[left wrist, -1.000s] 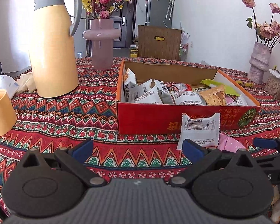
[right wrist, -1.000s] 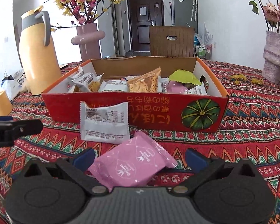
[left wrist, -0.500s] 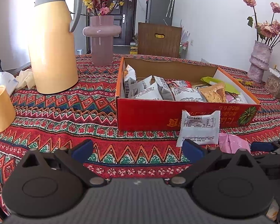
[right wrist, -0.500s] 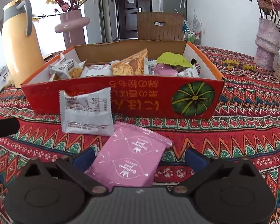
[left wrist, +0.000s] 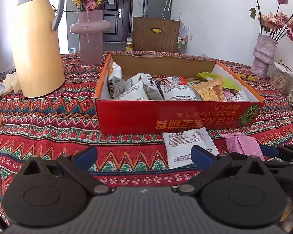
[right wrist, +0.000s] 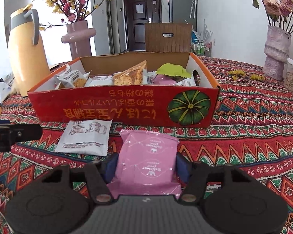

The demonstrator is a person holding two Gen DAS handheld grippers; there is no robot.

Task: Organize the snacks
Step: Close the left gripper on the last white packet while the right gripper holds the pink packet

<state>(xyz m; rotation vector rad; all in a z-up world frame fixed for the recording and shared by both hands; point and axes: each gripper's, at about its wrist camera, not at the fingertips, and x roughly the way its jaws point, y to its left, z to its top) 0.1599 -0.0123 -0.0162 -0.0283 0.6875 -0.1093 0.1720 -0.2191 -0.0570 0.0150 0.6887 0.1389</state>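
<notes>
A: Where does my target lie?

B: From my right gripper (right wrist: 145, 166) the red box (right wrist: 123, 105) sits at twelve o'clock. The pink packet (right wrist: 146, 156) lies between the closing jaws, pads touching its sides, long axis toward the box. My left gripper (left wrist: 144, 156) gapes empty.

Bare tablecloth (left wrist: 48, 120) left of red box (left wrist: 166, 117); thermos (left wrist: 37, 44), vase (left wrist: 89, 37) block far-left.
</notes>
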